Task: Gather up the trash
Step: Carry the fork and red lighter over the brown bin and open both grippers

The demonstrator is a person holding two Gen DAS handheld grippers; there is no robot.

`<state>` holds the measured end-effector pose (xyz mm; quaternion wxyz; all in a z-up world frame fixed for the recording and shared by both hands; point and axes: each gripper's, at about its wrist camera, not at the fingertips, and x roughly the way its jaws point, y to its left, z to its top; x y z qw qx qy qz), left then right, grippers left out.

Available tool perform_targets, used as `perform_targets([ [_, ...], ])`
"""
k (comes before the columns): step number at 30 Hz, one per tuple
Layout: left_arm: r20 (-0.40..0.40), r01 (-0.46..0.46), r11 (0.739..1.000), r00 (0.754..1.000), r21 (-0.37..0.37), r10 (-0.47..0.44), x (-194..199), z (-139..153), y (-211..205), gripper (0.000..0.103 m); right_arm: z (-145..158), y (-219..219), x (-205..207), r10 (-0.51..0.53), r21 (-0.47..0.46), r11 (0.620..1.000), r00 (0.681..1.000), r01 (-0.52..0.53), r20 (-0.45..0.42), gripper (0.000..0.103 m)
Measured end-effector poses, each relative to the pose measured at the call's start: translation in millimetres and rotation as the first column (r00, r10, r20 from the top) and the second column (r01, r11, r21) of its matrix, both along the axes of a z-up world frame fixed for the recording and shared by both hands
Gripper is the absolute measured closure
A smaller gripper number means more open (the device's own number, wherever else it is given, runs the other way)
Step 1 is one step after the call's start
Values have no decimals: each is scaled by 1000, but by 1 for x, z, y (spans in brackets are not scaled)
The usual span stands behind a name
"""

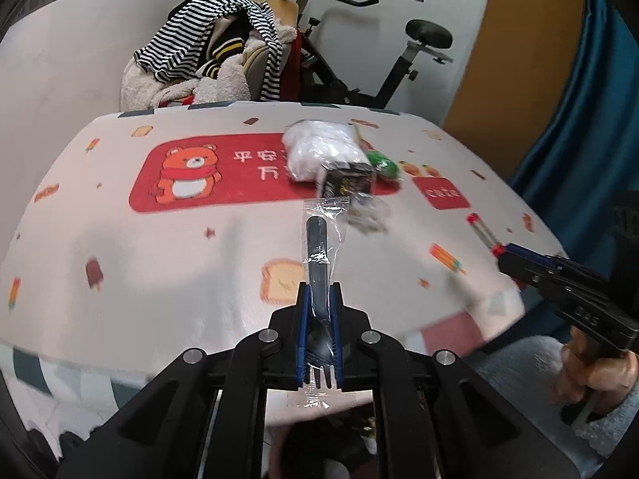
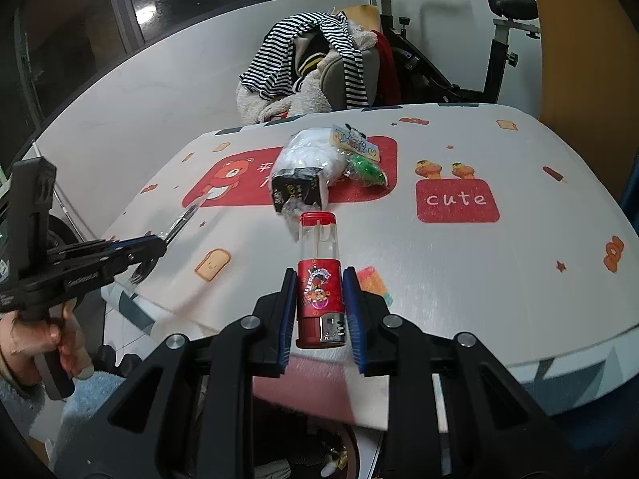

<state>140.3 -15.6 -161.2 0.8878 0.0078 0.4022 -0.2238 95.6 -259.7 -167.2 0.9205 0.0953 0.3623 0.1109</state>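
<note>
My left gripper (image 1: 319,299) is shut on a black plastic fork sealed in a clear wrapper (image 1: 321,247), held above the table; the tines point back toward the camera. In the right wrist view that same left gripper (image 2: 159,245) shows at the left with the wrapped fork (image 2: 181,221). My right gripper (image 2: 319,279) is shut on a red-capped clear tube with a red label (image 2: 319,275). That tube (image 1: 484,234) juts from the right gripper (image 1: 504,253) in the left wrist view. A pile of trash lies mid-table: a white plastic bag (image 2: 309,157), a dark packet (image 2: 297,189) and a green wrapper (image 2: 365,171).
The table (image 2: 459,279) wears a white cloth with a red bear panel (image 1: 187,175). Behind it stand a chair heaped with striped clothes (image 2: 311,68) and an exercise bike (image 2: 491,40). A dark bin with trash (image 2: 319,455) sits below the table's near edge. A blue curtain (image 1: 579,119) hangs right.
</note>
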Motion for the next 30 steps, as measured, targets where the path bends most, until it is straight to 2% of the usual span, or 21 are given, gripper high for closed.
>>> perform_targets([
  [5, -23, 33, 999, 999, -19, -33, -40, -8, -1, 93, 0, 5, -21, 13, -1, 1000, 1000, -13, 1, 77],
  [10, -73, 61, 998, 995, -15, -62, -77, -29, -3, 93, -2, 10, -39, 23, 2, 1000, 1000, -23, 1, 77],
  [15, -130, 69, 998, 989, -2, -68, -93, -54, -4, 93, -8, 13, -49, 29, 8, 1000, 999, -29, -16, 77],
  [20, -152, 127, 990, 981, 53, -118, -105, -76, -15, 93, -16, 17, -55, 41, 9, 999, 999, -41, -26, 77],
  [23, -158, 138, 989, 979, 61, -127, -106, -84, -16, 91, -21, 18, -56, 43, 12, 999, 998, -43, -43, 77],
  [24, -147, 137, 989, 981, 52, -128, -106, -83, -14, 82, -22, 20, -56, 47, 10, 999, 998, -46, -45, 77],
  [25, -138, 133, 990, 982, 45, -125, -106, -82, -13, 65, -23, 20, -57, 49, 10, 999, 998, -49, -46, 77],
  [28, -89, 113, 994, 990, 7, -112, -108, -72, -6, 54, -27, 23, -59, 57, 13, 998, 997, -56, -58, 77],
  [30, -62, 89, 996, 994, 10, -88, -108, -67, -2, 47, -31, 25, -61, 70, 19, 997, 995, -69, -64, 77],
])
